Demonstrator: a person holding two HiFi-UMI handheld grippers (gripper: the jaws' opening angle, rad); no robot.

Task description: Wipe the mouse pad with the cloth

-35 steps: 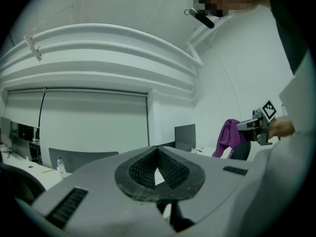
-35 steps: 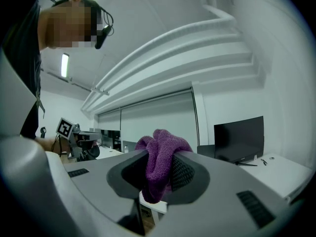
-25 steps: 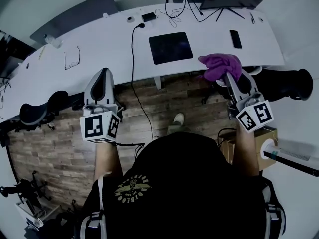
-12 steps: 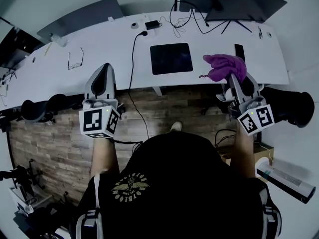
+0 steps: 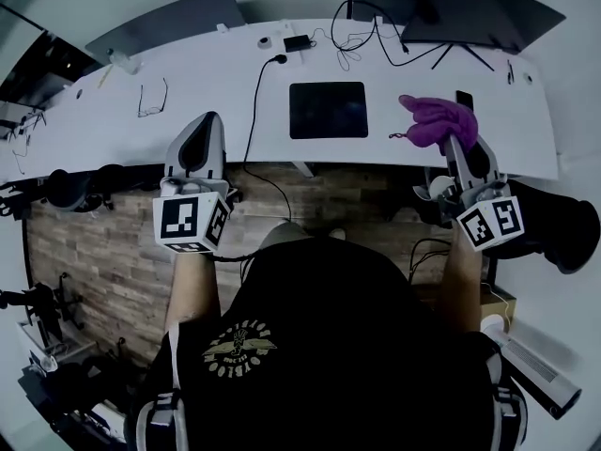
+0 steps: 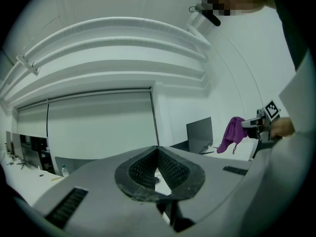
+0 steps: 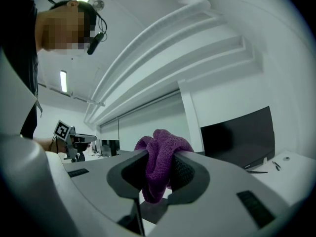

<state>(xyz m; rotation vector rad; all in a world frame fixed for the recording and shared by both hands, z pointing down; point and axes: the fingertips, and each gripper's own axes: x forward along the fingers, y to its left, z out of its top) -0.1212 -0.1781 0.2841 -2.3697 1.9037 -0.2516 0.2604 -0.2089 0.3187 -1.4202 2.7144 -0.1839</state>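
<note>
The black mouse pad lies flat on the white desk, in the middle. A purple cloth is bunched in my right gripper, which is shut on it and held above the desk's front edge, right of the pad. In the right gripper view the cloth bulges up between the jaws of the right gripper. My left gripper hangs at the desk's front edge, left of the pad, shut with nothing in it. In the left gripper view the left gripper has its pads together, and the cloth shows far right.
A black cable runs from the desk's back edge down over the front, left of the pad. Glasses lie at the left, a phone at the right, and two monitors stand at the back. Chairs sit under the desk.
The head view has shifted, so the desk sits lower and nearer. Both grippers have risen toward the desk's front edge; the cloth stays clamped in the right one.
</note>
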